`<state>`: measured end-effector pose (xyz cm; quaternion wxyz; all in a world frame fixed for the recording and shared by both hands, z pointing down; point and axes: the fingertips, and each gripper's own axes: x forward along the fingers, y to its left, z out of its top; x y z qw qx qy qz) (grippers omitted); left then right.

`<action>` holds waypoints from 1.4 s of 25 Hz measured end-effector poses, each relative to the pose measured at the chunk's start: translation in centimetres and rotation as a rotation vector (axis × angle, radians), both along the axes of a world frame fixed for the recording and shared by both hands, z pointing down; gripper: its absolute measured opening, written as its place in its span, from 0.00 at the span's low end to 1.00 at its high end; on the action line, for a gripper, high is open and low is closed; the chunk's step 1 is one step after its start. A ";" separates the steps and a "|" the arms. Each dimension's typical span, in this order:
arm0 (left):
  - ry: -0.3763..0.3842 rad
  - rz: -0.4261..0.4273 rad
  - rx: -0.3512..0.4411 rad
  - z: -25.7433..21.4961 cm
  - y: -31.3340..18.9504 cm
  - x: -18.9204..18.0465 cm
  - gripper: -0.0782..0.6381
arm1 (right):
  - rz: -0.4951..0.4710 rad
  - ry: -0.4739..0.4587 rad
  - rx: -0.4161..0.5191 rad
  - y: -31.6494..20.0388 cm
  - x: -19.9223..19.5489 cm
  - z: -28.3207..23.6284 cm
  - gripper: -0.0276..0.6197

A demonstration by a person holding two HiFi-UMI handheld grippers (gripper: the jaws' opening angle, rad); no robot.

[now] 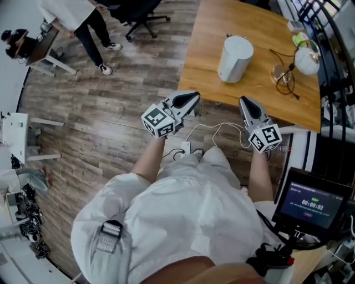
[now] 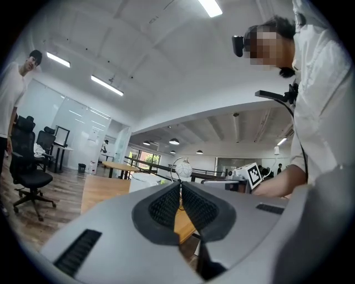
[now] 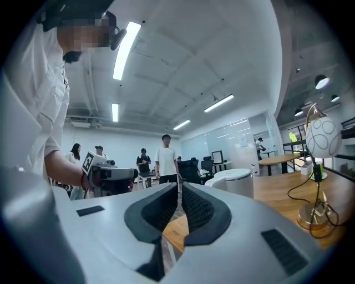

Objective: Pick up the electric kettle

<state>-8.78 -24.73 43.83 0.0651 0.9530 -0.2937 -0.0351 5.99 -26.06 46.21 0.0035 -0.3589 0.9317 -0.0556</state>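
A white electric kettle [image 1: 235, 58] stands upright on the wooden table [image 1: 255, 83], a little in from its near edge. In the right gripper view the kettle [image 3: 239, 182] shows just right of the jaws; in the left gripper view the kettle [image 2: 145, 181] peeks over the left jaw. My left gripper [image 1: 191, 101] hovers short of the table edge, shut with nothing in it. My right gripper [image 1: 246, 103] reaches the table's near edge, also shut and empty. Both point level toward the table, well short of the kettle.
A globe desk lamp [image 1: 306, 60] with a round base and black cord [image 1: 285, 77] stands right of the kettle. White cables and a plug [image 1: 186, 147] lie on the wood floor under my hands. An office chair [image 1: 141, 16] and a standing person [image 1: 83, 22] are far left.
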 end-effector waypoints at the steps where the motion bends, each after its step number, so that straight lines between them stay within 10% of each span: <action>1: 0.001 0.012 -0.004 0.3 -0.5 0.1 0.12 | -0.008 -0.001 -0.004 -0.6 -0.1 0.5 0.06; 6: -0.005 0.059 -0.016 1.6 -4.3 0.3 0.14 | -0.062 -0.008 -0.004 -3.5 -0.6 1.8 0.06; 13: -0.074 0.216 -0.140 6.3 -11.9 1.1 0.65 | -0.114 0.043 -0.030 -7.1 -1.6 3.8 0.15; 25: -0.110 0.394 -0.247 10.6 -25.0 2.9 0.76 | -0.129 0.006 -0.065 -11.6 -2.5 7.3 0.23; 35: -0.394 0.616 -0.199 14.7 -26.1 7.1 0.77 | -0.160 0.015 -0.047 -12.5 -3.2 8.2 0.23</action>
